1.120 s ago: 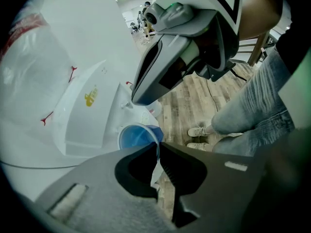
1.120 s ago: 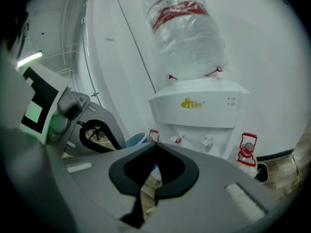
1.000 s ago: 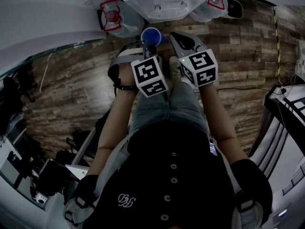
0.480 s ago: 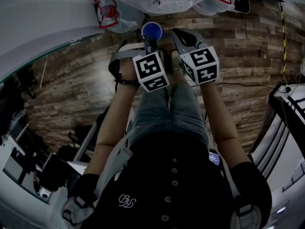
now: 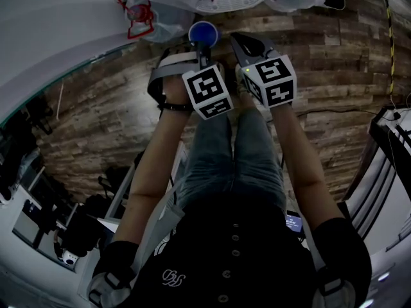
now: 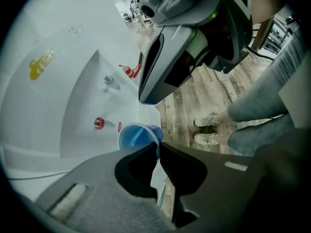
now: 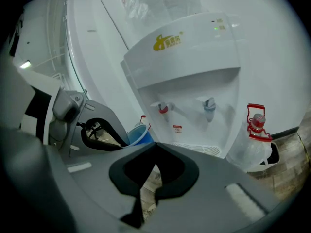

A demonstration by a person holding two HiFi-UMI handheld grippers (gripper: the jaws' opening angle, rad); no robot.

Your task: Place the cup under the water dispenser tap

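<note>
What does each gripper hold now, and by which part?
The left gripper holds the cup, its jaws pinched on the cup's wall at the rim. The right gripper is shut and holds nothing.

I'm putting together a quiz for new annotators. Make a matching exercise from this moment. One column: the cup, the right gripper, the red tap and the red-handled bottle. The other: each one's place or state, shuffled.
1. cup
2. right gripper
3. red tap
4. bottle with red handle

A. beside the water dispenser
B. jaws together, nothing held
C. rim pinched by the left gripper
D. left of the grey tap in the right gripper view

Pairs: 1-C, 2-B, 3-D, 4-A
</note>
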